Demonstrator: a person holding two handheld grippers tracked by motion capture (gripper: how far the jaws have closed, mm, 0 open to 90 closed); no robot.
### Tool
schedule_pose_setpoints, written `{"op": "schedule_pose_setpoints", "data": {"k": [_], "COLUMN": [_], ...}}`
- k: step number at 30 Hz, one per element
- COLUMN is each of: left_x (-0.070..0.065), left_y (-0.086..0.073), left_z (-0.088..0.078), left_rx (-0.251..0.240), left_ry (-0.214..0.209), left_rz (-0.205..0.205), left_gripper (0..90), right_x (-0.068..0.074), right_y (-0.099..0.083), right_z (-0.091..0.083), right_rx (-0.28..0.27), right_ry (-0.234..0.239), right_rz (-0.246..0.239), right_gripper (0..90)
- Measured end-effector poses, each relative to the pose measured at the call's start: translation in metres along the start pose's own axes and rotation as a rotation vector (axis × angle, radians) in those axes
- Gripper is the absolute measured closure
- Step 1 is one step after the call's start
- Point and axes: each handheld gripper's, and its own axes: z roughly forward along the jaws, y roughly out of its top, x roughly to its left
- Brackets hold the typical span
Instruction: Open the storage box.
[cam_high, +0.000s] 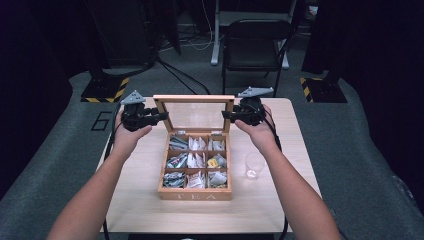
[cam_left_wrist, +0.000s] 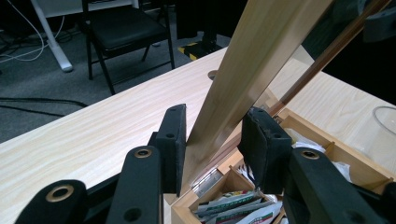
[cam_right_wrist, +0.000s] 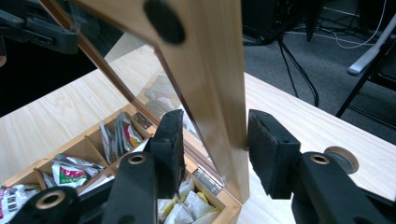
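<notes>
- Lid (cam_high: 194, 98): upright, long axis 9-to-3 o'clock.
- Left gripper (cam_high: 161, 117): clamped on its 9 o'clock stile.
- Right gripper (cam_high: 227, 115): straddling the 3 o'clock stile, grip uncertain.

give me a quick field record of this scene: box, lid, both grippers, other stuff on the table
box: wooden tea box, nine compartments of tea bags
lid: glass-paned wooden lid, raised upright
left gripper: shut on the lid's left frame edge
right gripper: jaws around the lid's right frame edge, grip unclear
beside box: clear plastic cup, to its right
surface: light wooden table
</notes>
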Motion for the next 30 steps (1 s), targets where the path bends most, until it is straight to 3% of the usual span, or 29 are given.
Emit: {"op": "schedule_pose_setpoints", "data": {"k": [16,30], "left_x": [0.007,0.013], "left_y": [0.001,0.000], "left_z": [0.005,0.011], "left_rx": [-0.011,-0.036], "left_ry": [-0.010,-0.008], "left_rz": [-0.027,-0.075], "left_gripper": [62.3,62.3], "right_x": [-0.012,-0.019], "right_y": [-0.012,-0.022], "right_z": [0.020,0.039], "right_rx": [0.025,0.066], "right_ry": [-0.010,-0.011], "right_rz": [0.033,0.050], "right_gripper": [58.5,59.6]}}
